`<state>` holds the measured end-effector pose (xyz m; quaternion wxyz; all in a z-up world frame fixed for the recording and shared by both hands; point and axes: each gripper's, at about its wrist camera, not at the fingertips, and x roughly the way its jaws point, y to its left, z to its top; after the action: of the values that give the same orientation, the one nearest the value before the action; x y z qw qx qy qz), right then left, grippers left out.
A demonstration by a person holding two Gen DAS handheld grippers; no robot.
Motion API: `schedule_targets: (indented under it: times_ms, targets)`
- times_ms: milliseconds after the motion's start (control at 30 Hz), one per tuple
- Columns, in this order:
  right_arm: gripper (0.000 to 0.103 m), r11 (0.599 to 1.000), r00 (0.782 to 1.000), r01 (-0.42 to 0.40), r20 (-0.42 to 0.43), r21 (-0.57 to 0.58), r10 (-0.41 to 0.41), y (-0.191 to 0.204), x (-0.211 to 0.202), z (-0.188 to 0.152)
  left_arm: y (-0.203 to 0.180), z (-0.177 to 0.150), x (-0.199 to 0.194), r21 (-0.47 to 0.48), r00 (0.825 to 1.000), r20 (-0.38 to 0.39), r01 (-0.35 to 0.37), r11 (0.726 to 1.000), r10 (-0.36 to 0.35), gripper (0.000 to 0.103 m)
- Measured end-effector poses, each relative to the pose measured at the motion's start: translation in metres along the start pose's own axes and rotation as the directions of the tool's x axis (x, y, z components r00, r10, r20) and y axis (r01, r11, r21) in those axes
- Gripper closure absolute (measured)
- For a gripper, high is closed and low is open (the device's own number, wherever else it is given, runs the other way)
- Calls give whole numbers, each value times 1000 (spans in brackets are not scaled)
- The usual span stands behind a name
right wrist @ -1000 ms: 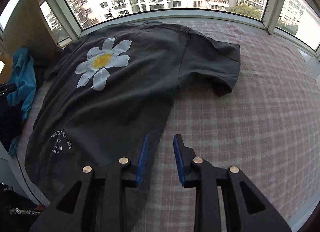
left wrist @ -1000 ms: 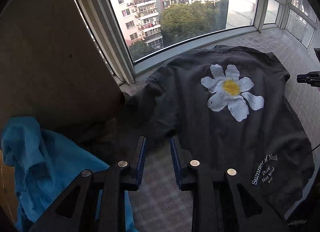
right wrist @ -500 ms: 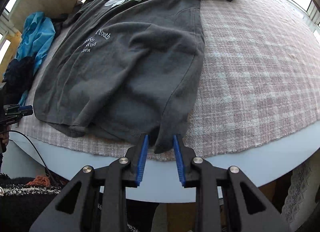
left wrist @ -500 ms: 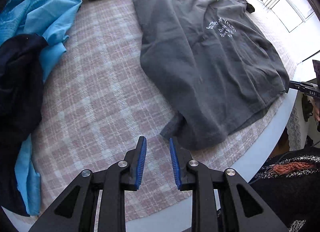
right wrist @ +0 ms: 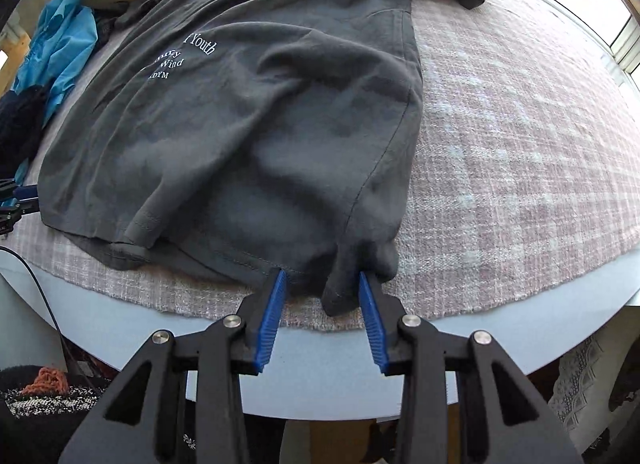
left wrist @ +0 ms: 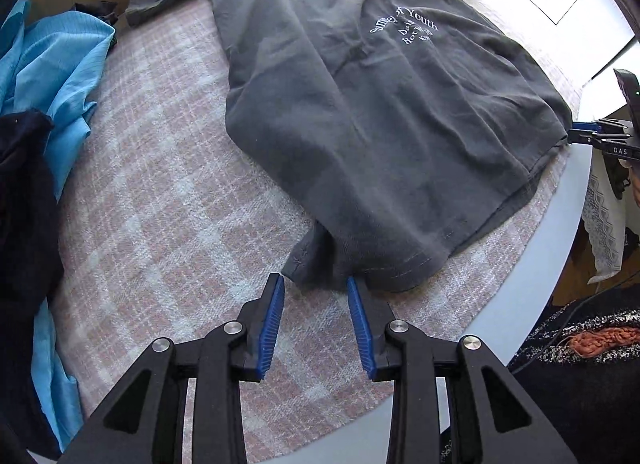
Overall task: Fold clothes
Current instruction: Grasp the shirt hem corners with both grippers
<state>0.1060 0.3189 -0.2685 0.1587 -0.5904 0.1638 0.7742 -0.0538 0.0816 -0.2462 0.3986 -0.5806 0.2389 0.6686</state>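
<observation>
Shirt [left wrist: 380, 112] lies spread flat, unfolded, on the worktop [left wrist: 160, 204] — left claw [left wrist: 316, 284] and right claw [right wrist: 322, 278] gape apart at its hem corners; every fold remains.

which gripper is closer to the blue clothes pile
Left. The left gripper is at the dark t-shirt's hem corner on the side toward the blue clothes. The right gripper is at the opposite hem corner, with the shirt's width between.

Bright windows [right wrist: 624, 36] way past the jaws, daylight pouring in; pink plaid cloth [right wrist: 520, 152] over a pale table edge [right wrist: 340, 352] right under them.
</observation>
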Motion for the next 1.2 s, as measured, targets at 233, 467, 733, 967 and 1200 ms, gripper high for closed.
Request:
schedule_targets:
  times_ms: [233,467,733,967,1200]
  targets:
    - [97,999,999,-33,3,-4,33,-7,-1,1,-7,13,0,57,1000,13,11,998,-12,95]
    - [97,972,977,-196,115,131,182,-39,-63,-3,-13,12,-43,46,993,80,88,995,-91,96]
    - [96,958,996,64,44,279,-79,-88,-63,-18,5,-5,-100,0,982,134,135,991,-134,97]
    - [73,966,999,24,30,259,-33,-81,-53,-23,20,-6,-41,-62,995,33,97,993,-95,97]
    - [62,965,999,-11,44,262,0,-84,-63,-34,17,1,-40,-40,996,22,82,996,-81,97]
